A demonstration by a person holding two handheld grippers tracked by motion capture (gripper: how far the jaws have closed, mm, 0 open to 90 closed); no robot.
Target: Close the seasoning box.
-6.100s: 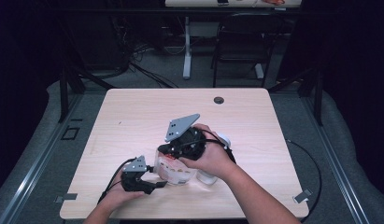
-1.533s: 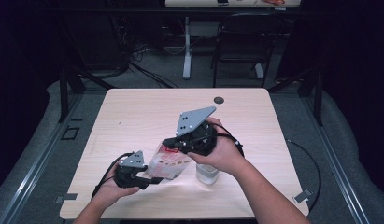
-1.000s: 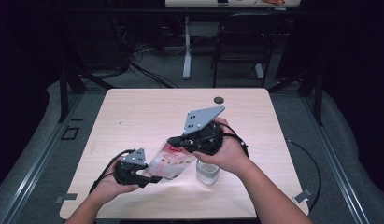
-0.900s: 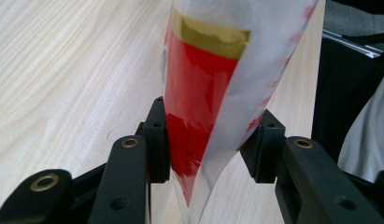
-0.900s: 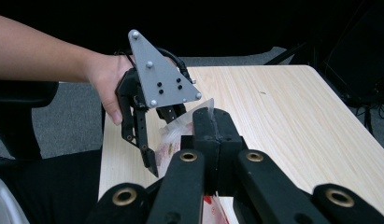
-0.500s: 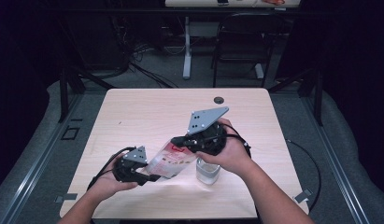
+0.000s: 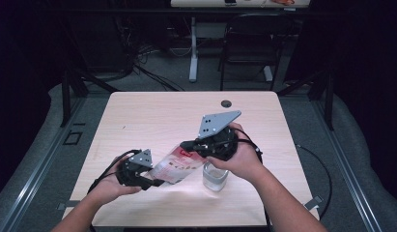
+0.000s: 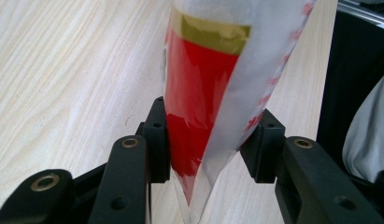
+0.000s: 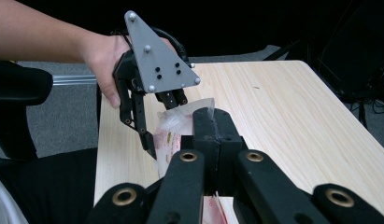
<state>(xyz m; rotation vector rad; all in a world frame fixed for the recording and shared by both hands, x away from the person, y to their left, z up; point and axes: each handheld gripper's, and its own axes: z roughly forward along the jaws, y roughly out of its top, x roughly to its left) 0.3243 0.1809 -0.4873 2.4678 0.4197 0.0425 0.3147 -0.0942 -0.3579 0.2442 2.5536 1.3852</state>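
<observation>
That pouch is going to be floppy and light, thin crinkly plastic film that'll slip if you only pinch a loose bit, so grab it by the flat sealed edges like it's held now. Left of the glass, the left gripper has its jaws partly closed around the pouch's lower end (from its own view the pads press the film in from both sides). The pouch slants up from there toward the glass, clear with red printing and a gold band near one end. Just above the glass, the right gripper is squeezed fully together on the pouch's upper edge. Contents are too hard to make out.
</observation>
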